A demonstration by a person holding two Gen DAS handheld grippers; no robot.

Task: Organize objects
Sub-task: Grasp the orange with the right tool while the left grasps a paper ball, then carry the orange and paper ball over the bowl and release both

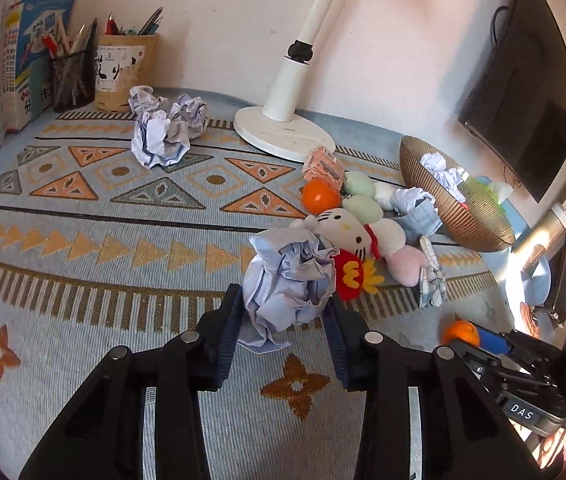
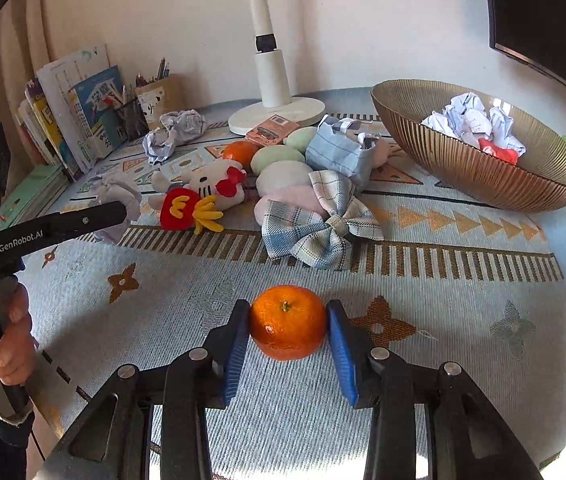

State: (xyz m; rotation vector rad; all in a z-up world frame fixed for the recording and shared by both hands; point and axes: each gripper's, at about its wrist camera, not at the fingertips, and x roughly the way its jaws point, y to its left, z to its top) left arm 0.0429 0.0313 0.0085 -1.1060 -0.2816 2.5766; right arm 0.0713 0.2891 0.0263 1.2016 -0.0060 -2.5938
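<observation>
My left gripper (image 1: 283, 312) is shut on a crumpled ball of pale blue paper (image 1: 287, 284), held just in front of the plush pile. In the right wrist view the same paper ball (image 2: 117, 204) shows at the left, at the left gripper's tip. My right gripper (image 2: 288, 322) is shut on a tangerine (image 2: 287, 322) low over the patterned cloth; both blue pads touch its sides. That tangerine (image 1: 461, 332) also appears at the lower right of the left wrist view. A ribbed golden bowl (image 2: 463, 172) at the right holds crumpled paper (image 2: 471, 120) and a red scrap.
A cat plush (image 2: 211, 188), pastel cushions (image 2: 279, 160), a second tangerine (image 2: 241, 152), a plaid bow (image 2: 315, 236) and a small orange box (image 2: 271, 130) crowd the middle. More paper balls (image 1: 163, 132), a lamp base (image 1: 283, 132), pen holders (image 1: 127, 72) and books (image 2: 71, 120) line the back.
</observation>
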